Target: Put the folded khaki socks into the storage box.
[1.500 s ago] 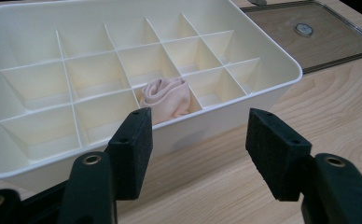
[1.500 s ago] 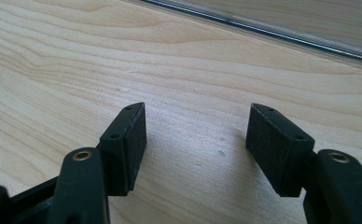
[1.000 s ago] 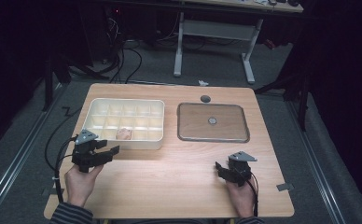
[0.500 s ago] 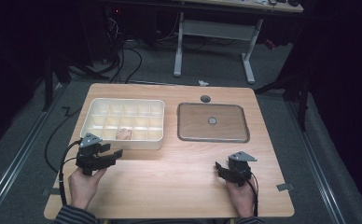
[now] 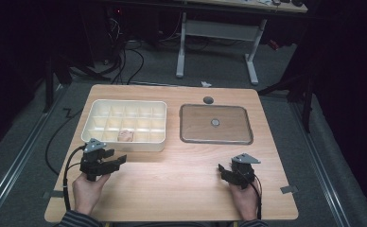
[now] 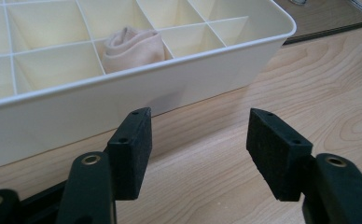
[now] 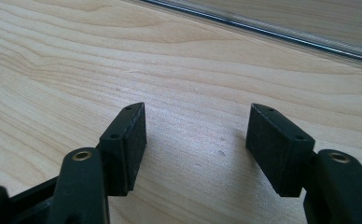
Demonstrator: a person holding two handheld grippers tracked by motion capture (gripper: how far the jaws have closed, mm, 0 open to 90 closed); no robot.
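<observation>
High view: the left gripper (image 5: 120, 160) hovers just in front of the near wall of the white divided tray (image 5: 91, 124), its jaws apart and empty; a rolled pinkish cloth (image 5: 125, 136) sits in a compartment of the tray's near row, about the middle of that row; the right gripper (image 5: 225, 171) rests near the front right of the wooden surface (image 5: 172, 175), jaws apart, nothing between them; the clear flat lid (image 5: 215, 124) lies beside the tray on the right, a small gap between them. My reading is that the cloth is already placed and the work stands between steps; the likely next move is the lid, which calls for a reach across the bare wood and a grip on its thin rim or centre knob.

Left gripper view: the jaws stand wide, with bare wood between them; the tray's wall rises close ahead, so any move forward needs a lift over that rim first; the cloth shows beyond the wall, tucked inside its partitions; the lid's corner shows at top right.

Right gripper view: open jaws over plain wood; the lid's near edge runs across the top, well ahead, with free room up to it.
</observation>
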